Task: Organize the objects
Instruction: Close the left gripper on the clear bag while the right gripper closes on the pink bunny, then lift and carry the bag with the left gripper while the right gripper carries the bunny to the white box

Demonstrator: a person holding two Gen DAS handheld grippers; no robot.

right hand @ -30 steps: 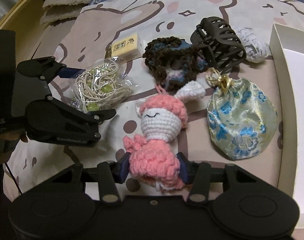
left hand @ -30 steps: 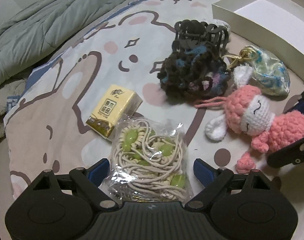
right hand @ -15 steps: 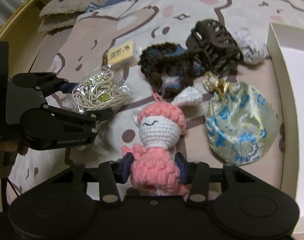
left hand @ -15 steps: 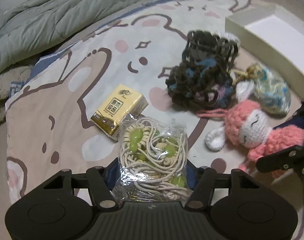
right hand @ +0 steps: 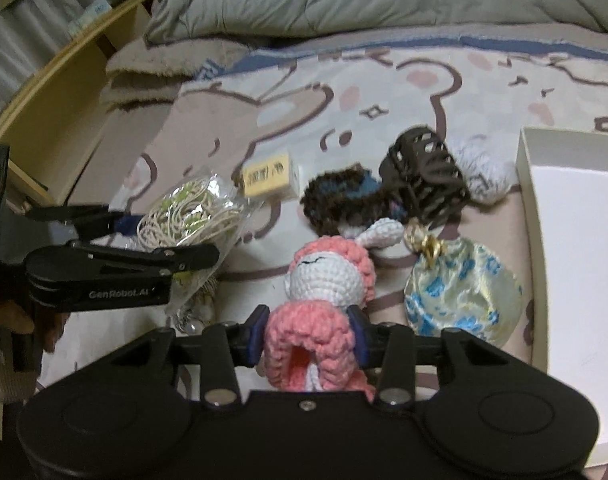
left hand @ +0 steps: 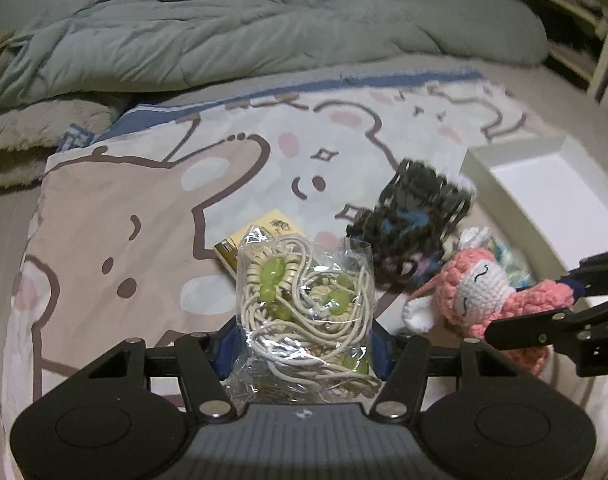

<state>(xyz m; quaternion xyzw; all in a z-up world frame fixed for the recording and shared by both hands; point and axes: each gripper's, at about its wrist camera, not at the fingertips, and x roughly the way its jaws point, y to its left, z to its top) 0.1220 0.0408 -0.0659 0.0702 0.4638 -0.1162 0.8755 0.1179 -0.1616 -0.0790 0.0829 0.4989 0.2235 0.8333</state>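
We see the left claw (left hand: 304, 344) clamped on a clear bag of cream cord and green beads (left hand: 305, 300) above the bed (left hand: 116, 240). The right claw (right hand: 307, 334), jaws just closing, grips the pink-and-white crocheted doll (right hand: 323, 292) near the white box (right hand: 575, 248).

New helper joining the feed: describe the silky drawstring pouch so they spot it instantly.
Start at the white box on the bed's right edge. The pouch lies right beside its left wall, next to the pink crochet doll. It alone is shiny cream satin with blue flowers and a gold tie.

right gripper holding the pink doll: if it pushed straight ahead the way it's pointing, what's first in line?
Probably the dark yarn scrunchie, right beyond the pink doll's head; the black hair claw sits just right of that line. Depth is hard to judge; the right gripper points downward.
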